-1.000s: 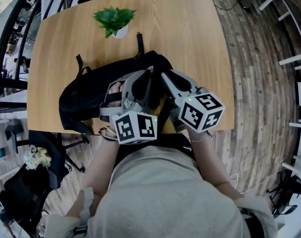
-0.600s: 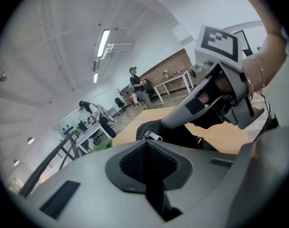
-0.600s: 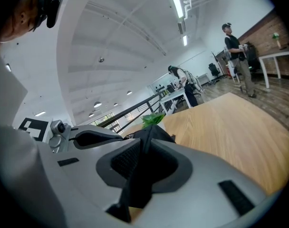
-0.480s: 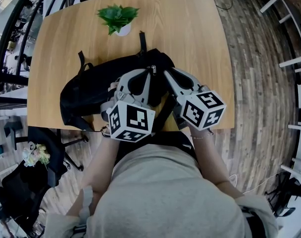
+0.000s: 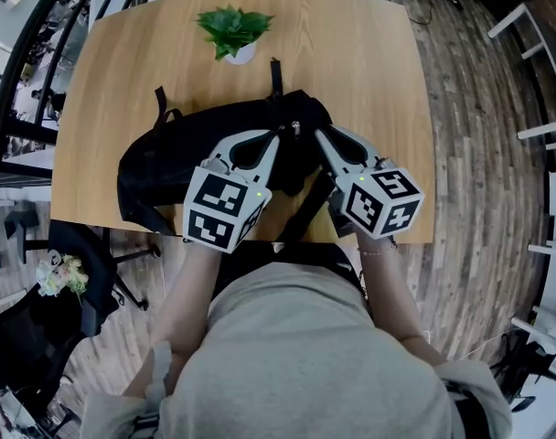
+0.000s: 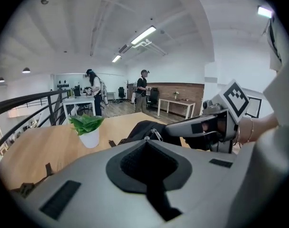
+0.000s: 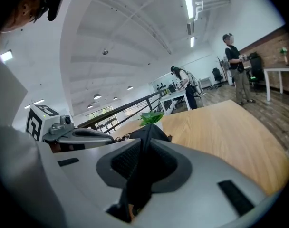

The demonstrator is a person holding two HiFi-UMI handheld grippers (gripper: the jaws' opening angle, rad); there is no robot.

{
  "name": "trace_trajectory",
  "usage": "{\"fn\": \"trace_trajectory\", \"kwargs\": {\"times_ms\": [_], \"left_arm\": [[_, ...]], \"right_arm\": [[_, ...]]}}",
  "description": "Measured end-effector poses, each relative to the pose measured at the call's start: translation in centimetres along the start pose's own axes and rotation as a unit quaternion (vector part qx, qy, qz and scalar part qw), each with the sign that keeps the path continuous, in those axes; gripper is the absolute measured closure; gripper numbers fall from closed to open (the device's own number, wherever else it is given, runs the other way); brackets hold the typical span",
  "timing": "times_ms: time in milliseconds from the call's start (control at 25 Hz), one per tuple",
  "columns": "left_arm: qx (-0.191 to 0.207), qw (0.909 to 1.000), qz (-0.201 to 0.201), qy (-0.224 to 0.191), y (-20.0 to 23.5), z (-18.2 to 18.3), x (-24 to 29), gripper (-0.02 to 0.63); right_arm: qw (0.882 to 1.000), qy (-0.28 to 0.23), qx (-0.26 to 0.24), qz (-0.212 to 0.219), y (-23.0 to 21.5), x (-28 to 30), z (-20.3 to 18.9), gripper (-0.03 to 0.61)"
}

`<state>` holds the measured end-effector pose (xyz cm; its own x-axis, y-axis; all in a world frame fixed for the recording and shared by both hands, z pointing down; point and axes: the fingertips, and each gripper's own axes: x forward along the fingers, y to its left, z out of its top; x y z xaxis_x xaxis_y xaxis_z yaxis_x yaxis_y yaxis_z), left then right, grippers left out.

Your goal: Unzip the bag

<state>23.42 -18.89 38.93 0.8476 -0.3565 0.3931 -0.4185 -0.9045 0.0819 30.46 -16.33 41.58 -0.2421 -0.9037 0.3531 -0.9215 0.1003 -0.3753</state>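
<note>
Head view: the bag (image 5: 187, 158) lies on the counter (image 5: 369, 71) at my 12 o'clock.

Left gripper view: my left hand-held gripper (image 6: 145, 139) is pressed together, with the zipper pull (image 6: 156, 134) at its 1 o'clock.

Right gripper view: my right hand-held gripper (image 7: 147, 134) pinches bag fabric, likely to anchor it.

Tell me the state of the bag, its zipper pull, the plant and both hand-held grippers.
bag: lying on the table, no open gap visible.
zipper pull: apparently pinched between jaws.
plant: upright.
left hand-held gripper: closed, it seems on the zipper pull.
right hand-held gripper: closed on the bag's fabric.
</note>
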Motion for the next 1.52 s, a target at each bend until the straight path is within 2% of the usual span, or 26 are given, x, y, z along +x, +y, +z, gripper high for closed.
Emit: {"fn": "trace_trajectory", "kwargs": {"times_ms": [560,720,1280,1520], "left_arm": [[-0.001,0.9994,0.031,0.017,3.7,-2.0,-4.6,0.597],[0.022,0.9983,0.049,0.024,4.6,-2.6,-6.1,0.597],[0.001,0.9944,0.103,0.022,8.2,-4.7,-11.0,0.597],[-0.009,0.9947,0.102,0.014,8.7,-5.1,-12.2,0.597]], "right_arm": [[0.999,0.003,-0.002,-0.050,-1.0,0.2,0.2,0.506],[0.998,0.005,-0.010,-0.067,-1.3,0.1,0.2,0.506],[0.992,0.003,-0.053,-0.119,-1.2,-0.1,0.9,0.506],[0.988,0.003,-0.076,-0.133,-0.8,-0.3,0.9,0.497]]}}
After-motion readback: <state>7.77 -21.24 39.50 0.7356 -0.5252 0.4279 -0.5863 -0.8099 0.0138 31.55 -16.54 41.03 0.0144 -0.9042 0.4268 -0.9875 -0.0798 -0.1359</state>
